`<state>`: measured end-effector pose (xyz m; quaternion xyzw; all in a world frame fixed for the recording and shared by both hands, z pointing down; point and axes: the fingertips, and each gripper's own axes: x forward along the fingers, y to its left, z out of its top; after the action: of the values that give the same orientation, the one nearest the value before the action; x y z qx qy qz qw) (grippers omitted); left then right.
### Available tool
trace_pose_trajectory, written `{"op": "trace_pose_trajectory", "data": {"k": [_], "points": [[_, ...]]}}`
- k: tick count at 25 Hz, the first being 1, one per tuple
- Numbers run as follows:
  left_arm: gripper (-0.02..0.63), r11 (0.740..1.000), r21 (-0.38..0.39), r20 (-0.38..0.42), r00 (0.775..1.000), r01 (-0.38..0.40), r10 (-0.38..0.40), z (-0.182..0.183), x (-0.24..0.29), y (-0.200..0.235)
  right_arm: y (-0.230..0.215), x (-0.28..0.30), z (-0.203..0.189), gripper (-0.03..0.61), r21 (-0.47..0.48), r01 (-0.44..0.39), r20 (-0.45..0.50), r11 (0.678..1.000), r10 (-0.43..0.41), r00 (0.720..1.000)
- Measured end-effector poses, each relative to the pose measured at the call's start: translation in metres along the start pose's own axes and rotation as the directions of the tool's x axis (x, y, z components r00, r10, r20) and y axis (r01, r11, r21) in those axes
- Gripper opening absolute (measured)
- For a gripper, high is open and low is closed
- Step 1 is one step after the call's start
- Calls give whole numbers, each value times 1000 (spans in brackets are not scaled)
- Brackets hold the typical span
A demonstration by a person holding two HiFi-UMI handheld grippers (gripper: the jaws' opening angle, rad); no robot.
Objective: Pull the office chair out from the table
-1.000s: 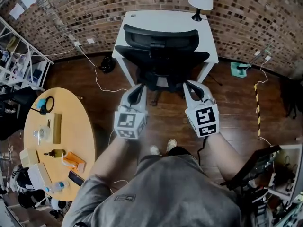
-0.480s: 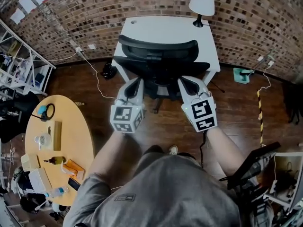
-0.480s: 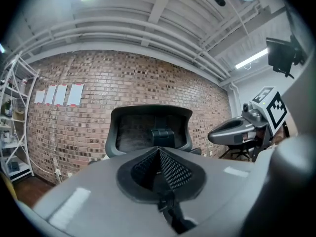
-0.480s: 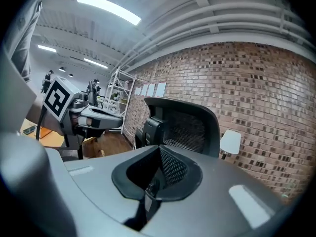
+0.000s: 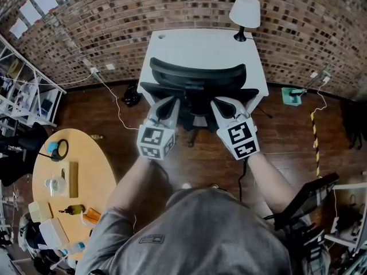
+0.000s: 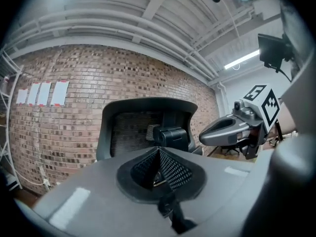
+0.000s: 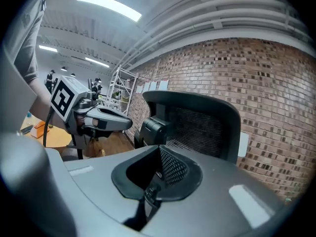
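The black office chair (image 5: pixel 198 76) stands pushed in under the white table (image 5: pixel 200 42), its mesh backrest toward me. My left gripper (image 5: pixel 165 103) is shut and empty, its tip close behind the chair's left side. My right gripper (image 5: pixel 220 103) is also shut and empty, close behind the chair's right side. Neither holds any part of the chair. In the left gripper view the shut left gripper (image 6: pixel 159 156) points at the backrest (image 6: pixel 143 127), with the right gripper (image 6: pixel 229 128) beside it. In the right gripper view the right gripper (image 7: pixel 159 169) faces the backrest (image 7: pixel 200 122).
A white lamp (image 5: pixel 245 10) stands at the table's far right corner against the brick wall. A round wooden table (image 5: pixel 80 179) with several small items is at my left. Cables (image 5: pixel 117 99) trail over the wooden floor. Shelving (image 5: pixel 23 79) lines the far left.
Both grippers have moved forward toward the chair and now sit close behind its sides. Both stayed shut. The chair has not moved from the table.
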<state>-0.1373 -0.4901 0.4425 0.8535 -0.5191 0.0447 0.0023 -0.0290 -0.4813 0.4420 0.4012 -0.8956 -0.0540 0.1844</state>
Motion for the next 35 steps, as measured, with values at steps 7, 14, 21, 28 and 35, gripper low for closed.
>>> {"op": "trace_pose_trajectory", "data": {"k": [7,14,21,28,35], "points": [[23,993,10,-11,993,118,-117,-10,16,3,8,22,-5,186,-17,-93,-34,996,92,995],[195,931,124,-89,939,342,-333,-28,36,-25,18,51,-15,232,-62,-151,-83,987,146,986],[201,904,206,-105,927,374,-360,-29,44,-16,16,70,-24,201,-153,-168,-134,974,148,980],[215,937,144,-78,948,317,-309,-41,36,21,17,71,-19,186,-146,-209,-88,967,198,976],[220,978,86,-67,980,192,-186,-37,26,88,32,72,-17,86,-149,-248,-68,957,241,968]]}}
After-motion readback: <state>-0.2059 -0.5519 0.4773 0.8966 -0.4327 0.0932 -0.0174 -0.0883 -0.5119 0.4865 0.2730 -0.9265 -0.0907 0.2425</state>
